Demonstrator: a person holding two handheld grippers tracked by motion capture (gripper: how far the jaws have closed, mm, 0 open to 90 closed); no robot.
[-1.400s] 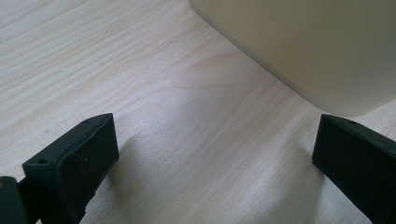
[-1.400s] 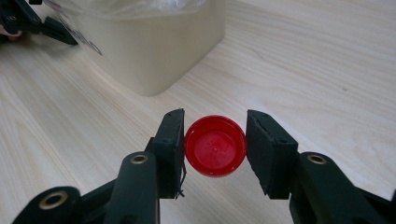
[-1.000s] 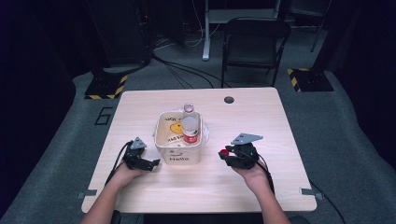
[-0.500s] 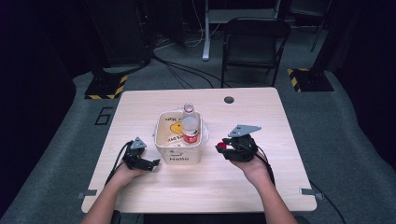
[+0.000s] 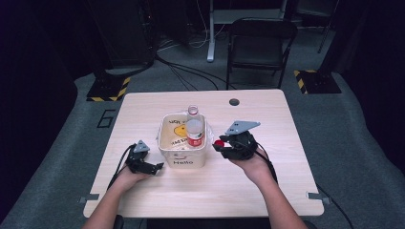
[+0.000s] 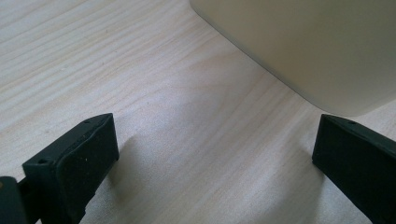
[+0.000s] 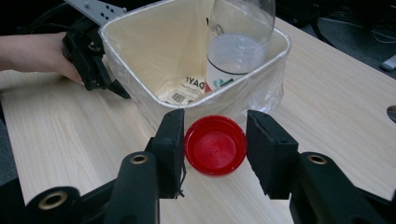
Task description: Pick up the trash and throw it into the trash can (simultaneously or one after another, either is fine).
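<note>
A round red plastic bottle cap (image 7: 215,145) is clamped between the two black jaws of the right gripper (image 7: 215,147), which is held just beside the right wall of a cream-coloured rectangular plastic bin lined with a clear bag (image 5: 165,143). In the high view, the right gripper (image 5: 220,144) is seen raised off the light wooden table (image 5: 267,186), with the cap (image 5: 219,142) at its tip, pointed towards the bin. A clear plastic bottle with a red label (image 5: 194,130) is leaned inside the bin, its open neck resting over the far rim; a printed paper with a yellow face (image 5: 179,132) is seen at the bin's bottom. The word "Hello" is printed on the bin's near wall. The left gripper (image 5: 154,167) is rested on the table just beside the bin's left near corner, and its jaws are spread apart with nothing but bare wood (image 6: 187,140) between them.
</note>
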